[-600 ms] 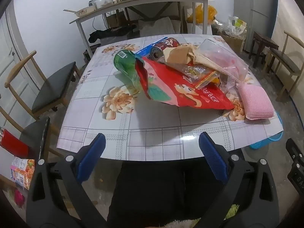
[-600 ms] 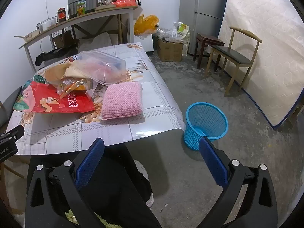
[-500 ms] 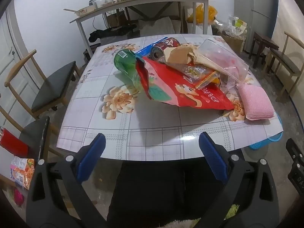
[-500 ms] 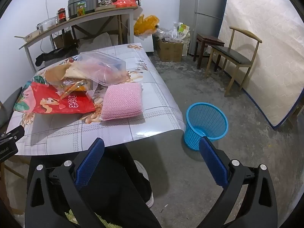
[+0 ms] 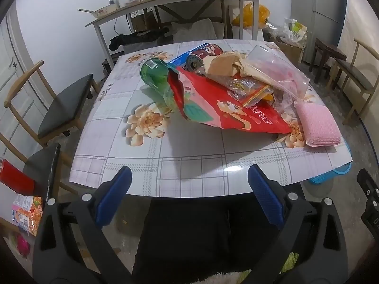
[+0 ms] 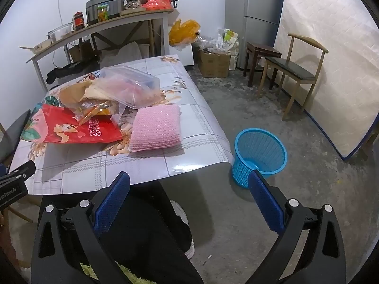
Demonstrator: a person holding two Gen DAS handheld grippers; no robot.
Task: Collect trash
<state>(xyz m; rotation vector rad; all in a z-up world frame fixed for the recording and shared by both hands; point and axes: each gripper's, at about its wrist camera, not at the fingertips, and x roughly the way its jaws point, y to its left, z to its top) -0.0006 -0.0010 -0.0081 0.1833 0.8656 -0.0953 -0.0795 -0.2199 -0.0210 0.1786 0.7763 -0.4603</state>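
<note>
Lying across the floral-patterned table, from left to right, are a green plastic bottle, a red foil snack bag, a clear zip bag and a folded pink cloth. The left gripper is hovering released before the table's near edge. The right gripper is gaping empty near the blue mesh wastebasket, which is standing on the floor beside the table.

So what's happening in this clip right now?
A seated person holds a claw in each hand, and nothing is picked up yet. The left claw and right claw both hang open and empty short of the flowered table. The red snack bag, clear plastic bag and green can lie piled there. The blue mesh bin waits on the floor.
</note>
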